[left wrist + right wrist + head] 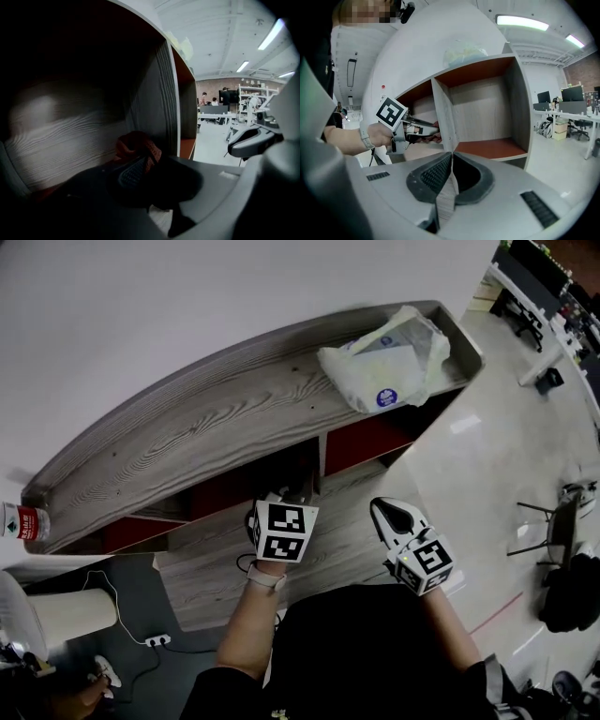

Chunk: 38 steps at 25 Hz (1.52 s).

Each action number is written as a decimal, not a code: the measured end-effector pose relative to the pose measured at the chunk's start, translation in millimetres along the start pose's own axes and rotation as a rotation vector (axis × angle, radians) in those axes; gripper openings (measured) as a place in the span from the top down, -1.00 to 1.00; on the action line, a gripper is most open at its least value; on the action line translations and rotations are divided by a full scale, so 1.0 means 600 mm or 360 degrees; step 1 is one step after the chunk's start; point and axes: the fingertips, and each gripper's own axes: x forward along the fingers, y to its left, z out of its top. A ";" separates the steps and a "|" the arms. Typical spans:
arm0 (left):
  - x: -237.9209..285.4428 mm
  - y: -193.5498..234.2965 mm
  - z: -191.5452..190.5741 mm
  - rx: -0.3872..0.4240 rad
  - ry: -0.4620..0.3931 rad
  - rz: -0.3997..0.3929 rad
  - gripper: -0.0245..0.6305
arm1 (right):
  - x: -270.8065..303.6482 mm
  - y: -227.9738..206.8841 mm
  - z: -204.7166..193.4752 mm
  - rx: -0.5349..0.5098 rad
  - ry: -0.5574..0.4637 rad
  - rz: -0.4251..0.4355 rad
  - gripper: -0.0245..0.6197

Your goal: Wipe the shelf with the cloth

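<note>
Left tongs clamp cloth, dim inside shelf.

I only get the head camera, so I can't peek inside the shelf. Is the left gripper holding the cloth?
Observer: Yes. The left gripper view shows the left gripper shut on the cloth, which looks reddish.
Operator: Where is it in there?
Observer: In a dark compartment of the shelf, close beside the upright divider.
Operator: Is the other gripper holding something too?
Observer: No. In its own view the right gripper has its jaws together with nothing between them.
</note>
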 end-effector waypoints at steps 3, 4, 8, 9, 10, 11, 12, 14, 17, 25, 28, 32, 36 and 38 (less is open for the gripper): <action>0.000 -0.011 0.016 -0.0008 -0.0066 -0.0016 0.68 | -0.014 -0.007 0.001 0.0027 -0.0011 -0.0045 0.91; -0.005 -0.010 0.024 -0.0014 -0.0101 -0.0017 0.68 | -0.018 -0.009 0.003 0.0043 -0.0015 -0.0060 0.90; -0.031 -0.008 0.071 -0.0061 -0.0311 -0.0003 0.70 | -0.029 -0.012 -0.010 0.0034 -0.0006 -0.0074 0.91; -0.038 -0.007 0.084 -0.0058 -0.0358 0.0011 0.70 | -0.030 -0.010 -0.011 0.0032 -0.0005 -0.0073 0.91; -0.046 -0.006 0.096 -0.0055 -0.0401 0.0022 0.70 | -0.031 -0.009 -0.012 0.0032 -0.0006 -0.0072 0.91; -0.054 -0.005 0.109 -0.0050 -0.0443 0.0031 0.70 | -0.032 -0.007 -0.011 0.0033 -0.0009 -0.0071 0.91; -0.063 -0.006 0.121 -0.0043 -0.0485 0.0039 0.70 | -0.032 -0.006 -0.011 0.0034 -0.0012 -0.0071 0.91; -0.083 -0.010 0.146 -0.0017 -0.0567 0.0057 0.70 | -0.034 -0.006 -0.009 0.0034 -0.0020 -0.0071 0.91; -0.110 -0.019 0.179 0.0029 -0.0681 0.0095 0.70 | -0.034 -0.003 -0.005 0.0029 -0.0028 -0.0062 0.91; -0.137 -0.025 0.214 0.0207 -0.0838 0.0184 0.70 | -0.032 0.007 -0.007 0.0016 -0.0023 -0.0021 0.91; -0.136 -0.022 0.217 0.0316 -0.0827 0.0228 0.70 | -0.033 0.009 -0.008 0.0014 -0.0022 -0.0009 0.91; -0.144 -0.003 0.222 0.0408 -0.0847 0.0362 0.70 | -0.033 0.010 -0.006 0.0031 -0.0009 -0.0019 0.91; -0.154 0.020 0.214 0.0389 -0.0834 0.0465 0.70 | -0.029 0.010 -0.006 0.0028 -0.0007 -0.0002 0.91; -0.158 0.032 0.202 0.0394 -0.0815 0.0516 0.70 | -0.024 0.014 -0.009 0.0026 -0.0008 0.0025 0.91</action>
